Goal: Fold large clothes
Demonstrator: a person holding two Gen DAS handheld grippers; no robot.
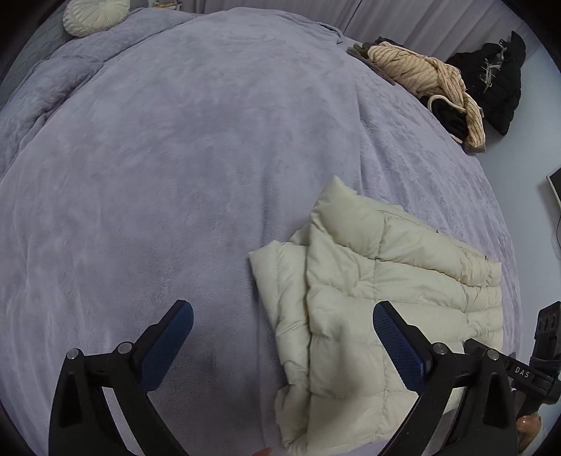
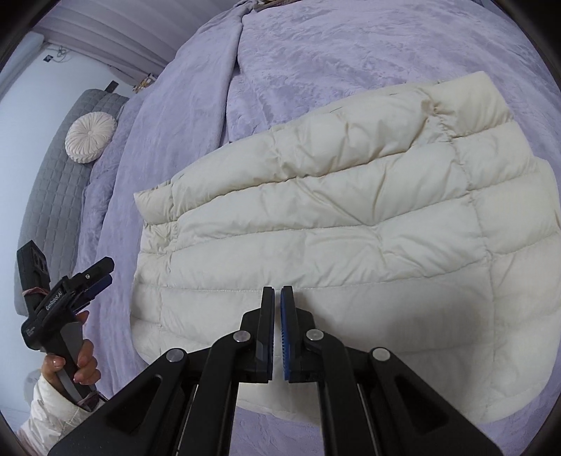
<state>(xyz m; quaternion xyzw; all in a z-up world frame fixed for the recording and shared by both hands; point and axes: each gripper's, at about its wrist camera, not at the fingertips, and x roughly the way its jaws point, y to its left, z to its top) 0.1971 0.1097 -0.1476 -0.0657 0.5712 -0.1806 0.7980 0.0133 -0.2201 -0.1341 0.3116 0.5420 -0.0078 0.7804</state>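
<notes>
As folded, jacket (image 2: 333, 224) lies crosswise on bed (image 2: 350, 42)

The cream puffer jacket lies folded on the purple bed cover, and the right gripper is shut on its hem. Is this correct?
One thing is wrong. The right gripper is shut, but on nothing: the right wrist view shows its jaws together above the cream puffer jacket, with no cloth between them. The jacket does lie folded on the purple bed cover.

A broad stretch of lilac blanket (image 1: 175, 158) lies bare across the middle and left of the bed, open for passage. The folded cream jacket (image 1: 378, 287) fills the near right part. A heap of striped and dark clothes (image 1: 431, 87) (at the far right edge) and a round cushion (image 1: 94, 15) by the headboard block those corners.
</notes>
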